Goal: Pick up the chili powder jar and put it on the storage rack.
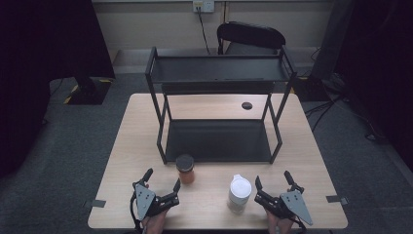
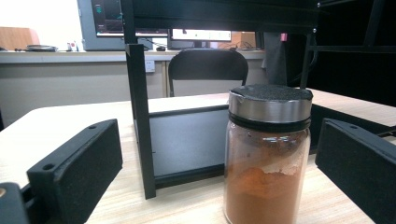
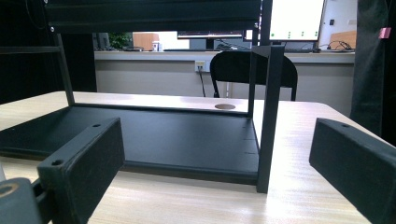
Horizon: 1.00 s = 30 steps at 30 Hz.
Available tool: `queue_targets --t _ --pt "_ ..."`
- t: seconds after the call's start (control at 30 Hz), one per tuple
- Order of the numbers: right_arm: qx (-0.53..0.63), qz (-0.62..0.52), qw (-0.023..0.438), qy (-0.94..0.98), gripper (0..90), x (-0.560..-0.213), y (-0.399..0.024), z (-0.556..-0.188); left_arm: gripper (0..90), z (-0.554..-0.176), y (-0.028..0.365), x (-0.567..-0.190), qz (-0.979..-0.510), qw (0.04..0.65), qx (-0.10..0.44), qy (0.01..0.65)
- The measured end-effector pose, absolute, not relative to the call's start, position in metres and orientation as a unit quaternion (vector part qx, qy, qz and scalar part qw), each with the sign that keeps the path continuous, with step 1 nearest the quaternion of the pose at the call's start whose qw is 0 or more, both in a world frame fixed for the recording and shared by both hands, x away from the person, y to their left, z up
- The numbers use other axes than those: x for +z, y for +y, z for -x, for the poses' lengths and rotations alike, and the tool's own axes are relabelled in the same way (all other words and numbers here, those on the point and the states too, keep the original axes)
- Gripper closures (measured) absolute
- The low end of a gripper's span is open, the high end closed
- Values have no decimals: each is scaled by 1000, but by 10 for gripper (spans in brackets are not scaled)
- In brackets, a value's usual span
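Note:
A glass jar of orange-brown powder (image 1: 185, 169) with a dark lid stands upright on the table just in front of the black two-tier rack (image 1: 217, 140). My left gripper (image 1: 162, 179) rests open at the near left, its right jaw close beside the jar; in the left gripper view the jar (image 2: 266, 154) stands ahead, right of centre between the wide jaws. A white-lidded jar (image 1: 239, 193) stands at the near middle-right. My right gripper (image 1: 272, 180) sits open just right of it, holding nothing; the right gripper view looks at the rack's front right post (image 3: 269, 116).
The wooden table (image 1: 122, 146) carries the rack with a lower shelf and an upper shelf (image 1: 217, 69). A round cable hole (image 1: 247, 105) lies behind the rack. A black chair (image 1: 251, 36) stands beyond the table. Tape marks (image 1: 99, 203) sit near the front corners.

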State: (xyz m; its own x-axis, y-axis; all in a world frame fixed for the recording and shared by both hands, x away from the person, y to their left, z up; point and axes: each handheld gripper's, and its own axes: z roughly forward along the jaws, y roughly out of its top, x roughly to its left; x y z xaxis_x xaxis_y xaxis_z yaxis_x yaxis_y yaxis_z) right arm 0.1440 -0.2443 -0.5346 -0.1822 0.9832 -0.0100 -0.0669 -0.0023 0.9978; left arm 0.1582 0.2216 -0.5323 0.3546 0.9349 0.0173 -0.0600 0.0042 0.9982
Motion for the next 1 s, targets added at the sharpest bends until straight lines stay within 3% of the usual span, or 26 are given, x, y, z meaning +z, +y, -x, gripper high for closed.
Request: queue_targets --t 0.5,1.0 --pt "559 -435 470 527 18 -535 -244 -144 0 -159 227 -526 -565 616 398 378" --pt "559 -434 470 527 18 -535 -244 -144 0 -171 226 -501 -590 622 378 350"
